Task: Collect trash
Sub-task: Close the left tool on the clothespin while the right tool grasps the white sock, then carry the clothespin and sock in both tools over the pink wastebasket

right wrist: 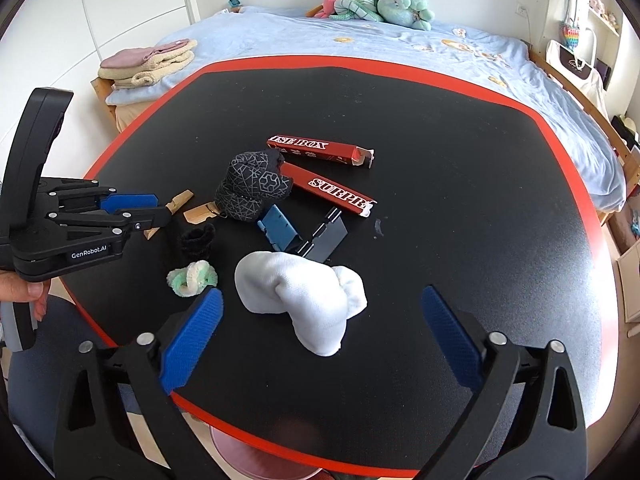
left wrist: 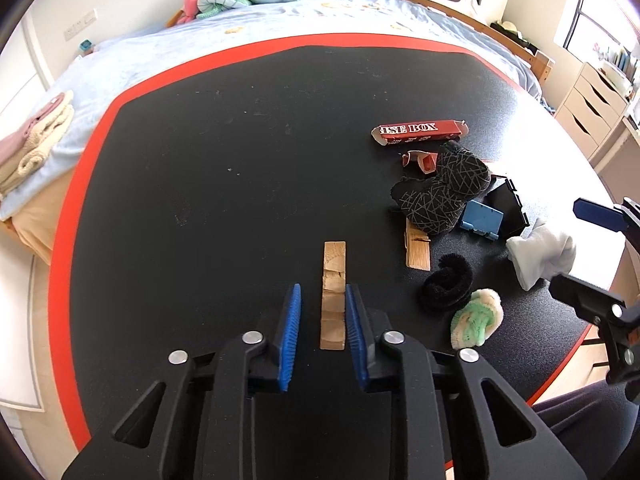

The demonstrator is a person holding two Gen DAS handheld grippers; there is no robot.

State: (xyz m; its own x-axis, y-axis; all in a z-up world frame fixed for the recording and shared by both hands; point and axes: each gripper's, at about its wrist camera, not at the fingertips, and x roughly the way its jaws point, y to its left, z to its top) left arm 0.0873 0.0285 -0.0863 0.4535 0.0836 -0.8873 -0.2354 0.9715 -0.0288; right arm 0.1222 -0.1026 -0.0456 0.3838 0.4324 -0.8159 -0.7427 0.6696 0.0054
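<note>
Here, near to far:
Left gripper (left wrist: 322, 336): partly open, low over the table; a wood strip (left wrist: 333, 294) lies between its blue pads, just touching the right pad (left wrist: 354, 332), gap on the left; not clamped.
Right gripper (right wrist: 320, 336): spread wide, holding nothing, at the near table edge.
White sock (right wrist: 304, 300): bunched, on the table just ahead of the right gripper.
Green scrunchie (right wrist: 192, 279): left of the sock, near the edge.
Black scrunchie (right wrist: 197, 240): just beyond the green one.
Wood scrap (left wrist: 418, 246): flat, beside the patterned pouch (right wrist: 250, 186).
Blue clip (right wrist: 278, 230): touching the black holder (right wrist: 326, 238), behind the sock.
Red boxes: "SURPR" box (right wrist: 334, 192) and "ISE BOX" box (right wrist: 320, 151), torn open, mid-table, farthest of the trash.
Table (right wrist: 460, 184): black top, red rim.
Bed (right wrist: 360, 46): behind, with plush toys (right wrist: 376, 2) and folded towels (right wrist: 148, 62).
</note>
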